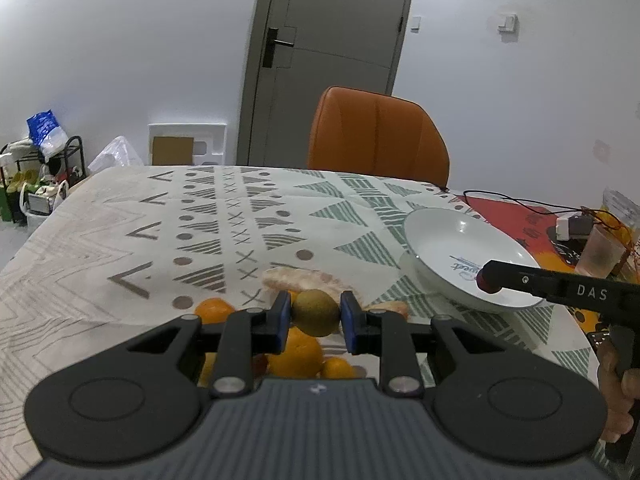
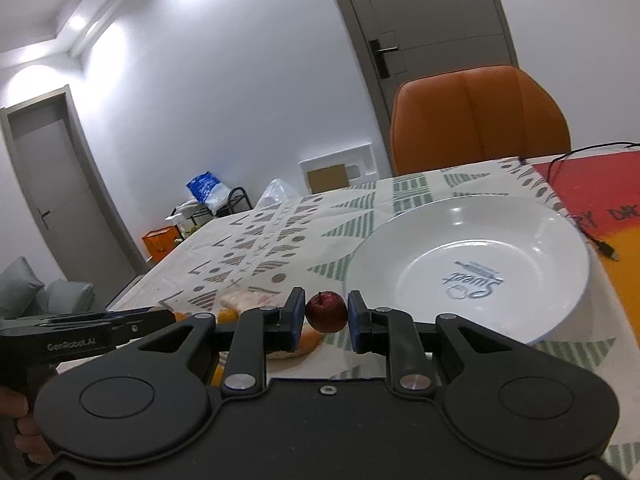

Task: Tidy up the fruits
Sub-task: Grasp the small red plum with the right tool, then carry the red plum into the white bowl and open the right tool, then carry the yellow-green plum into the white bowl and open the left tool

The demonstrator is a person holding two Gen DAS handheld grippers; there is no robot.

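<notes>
- Left hand-held gripper (image 1: 315,316) clamps a green-brown round fruit, probably a kiwi (image 1: 315,312), lifted above the orange pile (image 1: 298,354) on the worktop (image 1: 120,240).
- Right hand-held gripper (image 2: 326,314) pinches a small red apple (image 2: 326,311), staged just beside the white plate (image 2: 468,268), likely the drop target.
- Left view alone shows the pile; right view alone shows the plate's whole empty basin.

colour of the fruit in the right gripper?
Dark red, a small apple; clearest in the right wrist view.

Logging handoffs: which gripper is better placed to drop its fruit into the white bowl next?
Right. The right gripper holds the small red apple at the white ceramic bowl; the left gripper, holding the brownish-green round fruit, is farther away.
</notes>
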